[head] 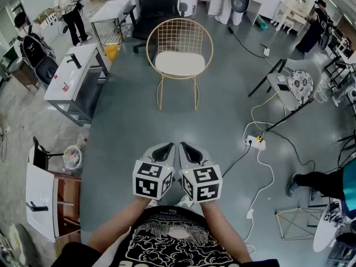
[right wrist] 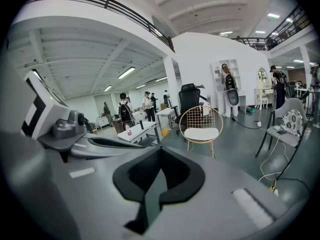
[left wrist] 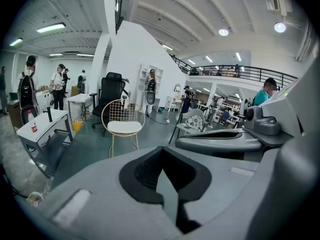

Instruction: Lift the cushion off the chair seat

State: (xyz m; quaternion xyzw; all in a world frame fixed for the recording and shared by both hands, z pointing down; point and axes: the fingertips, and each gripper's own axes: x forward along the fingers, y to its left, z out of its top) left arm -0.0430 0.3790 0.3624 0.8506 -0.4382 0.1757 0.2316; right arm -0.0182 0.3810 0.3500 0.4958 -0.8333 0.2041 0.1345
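1. Left gripper, low centre in the head view. Jaws pressed together, nothing between them. Its own view shows the dark pads meeting along one seam.
2. Right gripper just beside it, marker cubes side by side. Jaws likewise closed on each other and empty. Both tools point forward and downward toward the chair.
3. Far left, lower edge: white cabinet with a dark handle.
4. Left, farther up: long white table. A bottle with a red label stands on it.
5. Upper left: people stand near a second table, well apart from the work area.
6. Centre, straight ahead: chair of gold wire with a round grid back and thin legs, upright on the grey floor. It is well apart from both grippers.
7. Cushion: white and flat, lying on the chair seat and covering most of it. Neither gripper touches it.
8. Behind the chair: black office chair.
9. Right of centre: power strip on the floor, with a white cable trailing toward the lower right.
10. Right: dark-framed folding chair with a patterned pad on it.
11. Far right: one person stands at top. Another's shoe shows at the edge.
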